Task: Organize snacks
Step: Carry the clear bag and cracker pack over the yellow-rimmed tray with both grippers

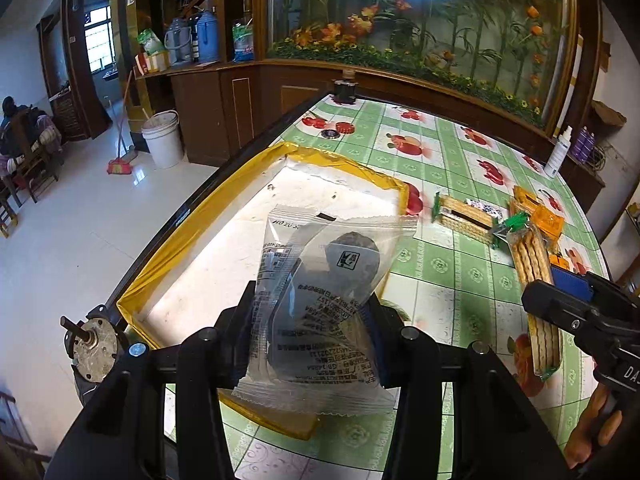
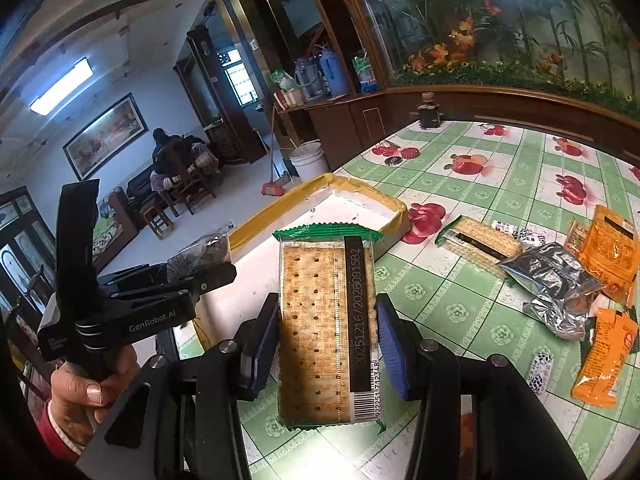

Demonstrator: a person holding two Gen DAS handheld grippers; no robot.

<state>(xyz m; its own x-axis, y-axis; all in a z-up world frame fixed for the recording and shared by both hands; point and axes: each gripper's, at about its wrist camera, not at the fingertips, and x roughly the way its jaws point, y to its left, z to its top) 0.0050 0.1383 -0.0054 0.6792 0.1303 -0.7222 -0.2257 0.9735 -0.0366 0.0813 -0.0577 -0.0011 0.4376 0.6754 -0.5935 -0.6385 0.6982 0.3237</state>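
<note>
My left gripper (image 1: 312, 312) is shut on a clear snack packet (image 1: 316, 276) with a dark snack inside, held upright over the near end of a shallow white tray with a yellow rim (image 1: 208, 216). My right gripper (image 2: 328, 320) is shut on a green-edged cracker pack (image 2: 316, 280), its blue pads against the pack's long sides, just right of the tray (image 2: 280, 204). The left wrist view catches the right gripper (image 1: 532, 300) and its cracker pack (image 1: 536, 264) at the right. In the right wrist view the left gripper (image 2: 216, 272) with its clear packet (image 2: 200, 254) is at the left, a hand on its handle.
More snacks lie on the green fruit-print tablecloth to the right: another cracker pack (image 2: 480, 240), a silver packet (image 2: 556, 280) and orange packets (image 2: 608, 248). A white bottle (image 1: 558, 152) stands at the far right edge and a dark jar (image 1: 344, 90) at the far corner. The table's edge runs along the tray's left side.
</note>
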